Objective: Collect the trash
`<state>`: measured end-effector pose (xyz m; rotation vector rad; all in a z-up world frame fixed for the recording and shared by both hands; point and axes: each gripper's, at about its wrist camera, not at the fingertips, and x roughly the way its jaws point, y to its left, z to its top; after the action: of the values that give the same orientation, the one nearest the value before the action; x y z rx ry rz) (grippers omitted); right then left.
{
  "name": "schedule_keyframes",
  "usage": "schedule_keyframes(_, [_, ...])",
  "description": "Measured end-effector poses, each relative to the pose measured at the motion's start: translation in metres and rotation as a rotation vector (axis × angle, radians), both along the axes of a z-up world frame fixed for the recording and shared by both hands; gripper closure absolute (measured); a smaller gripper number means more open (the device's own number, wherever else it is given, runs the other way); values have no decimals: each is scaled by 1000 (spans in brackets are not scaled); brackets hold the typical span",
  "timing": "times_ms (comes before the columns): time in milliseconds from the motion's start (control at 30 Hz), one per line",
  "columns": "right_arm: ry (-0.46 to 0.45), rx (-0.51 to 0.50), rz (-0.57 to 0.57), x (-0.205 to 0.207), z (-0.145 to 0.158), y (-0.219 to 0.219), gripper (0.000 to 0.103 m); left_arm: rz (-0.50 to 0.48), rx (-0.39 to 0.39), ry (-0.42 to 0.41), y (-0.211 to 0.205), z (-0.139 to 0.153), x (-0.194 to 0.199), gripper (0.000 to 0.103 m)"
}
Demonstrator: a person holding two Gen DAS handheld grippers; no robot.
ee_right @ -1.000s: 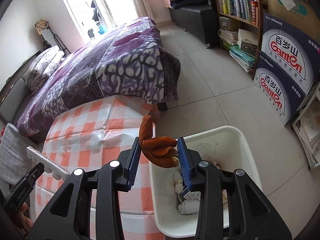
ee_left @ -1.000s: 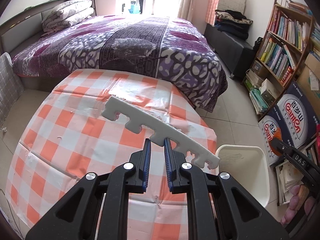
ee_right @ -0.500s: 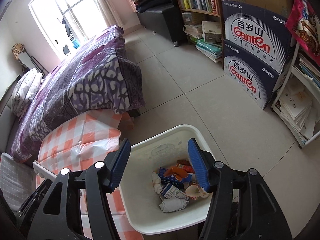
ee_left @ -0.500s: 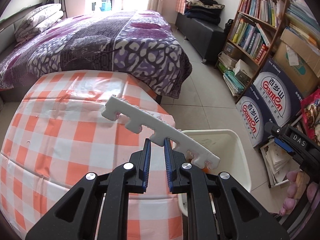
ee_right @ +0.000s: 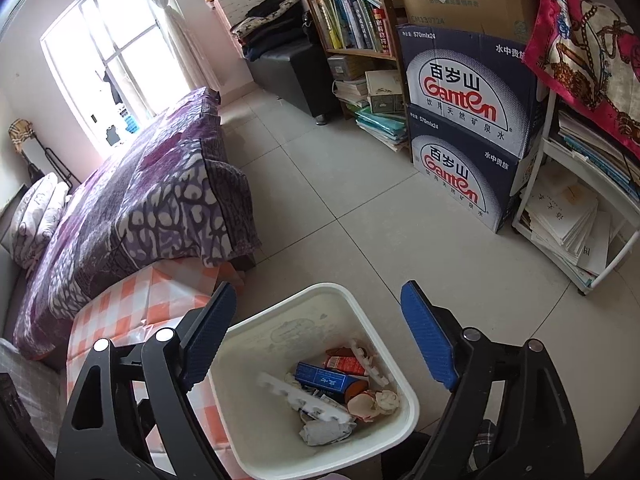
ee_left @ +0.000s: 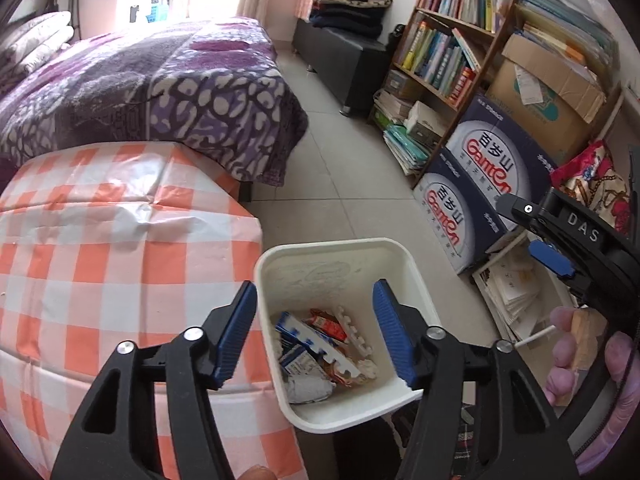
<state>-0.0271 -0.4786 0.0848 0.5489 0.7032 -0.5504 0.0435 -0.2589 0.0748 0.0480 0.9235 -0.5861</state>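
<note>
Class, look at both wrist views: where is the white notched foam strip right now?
The white notched foam strip lies inside the white trash bin, slanting across a blue carton and crumpled paper, on the floor beside the orange-checked table.

The foam strip (ee_right: 304, 400) in the bin (ee_right: 280, 340) is blurred; trash beneath it is partly hidden.

bin (ee_left: 408, 398) white, between left gripper (ee_left: 316, 330) blue pads | foam strip (ee_right: 304, 400) white, blue carton (ee_right: 324, 380) inside | tablecloth (ee_left: 100, 264) orange-white check, left of claw | bedspread (ee_left: 160, 92) purple-white blotch, beyond | boxes (ee_right: 468, 92) navy, red lettering
</note>
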Motion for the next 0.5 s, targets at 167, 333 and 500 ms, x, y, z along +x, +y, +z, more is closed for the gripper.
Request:
schedule_keyframes(167, [-18, -155, 66, 3, 15, 35, 11, 156, 62, -89, 39, 9, -4, 17])
schedule_keyframes(333, [-20, -247, 139, 2, 19, 74, 7, 273, 105, -114, 76, 3, -10, 12])
schedule_keyframes(500, [-3, -281, 206, 8, 12, 110, 7, 344, 164, -162, 102, 0, -15, 9])
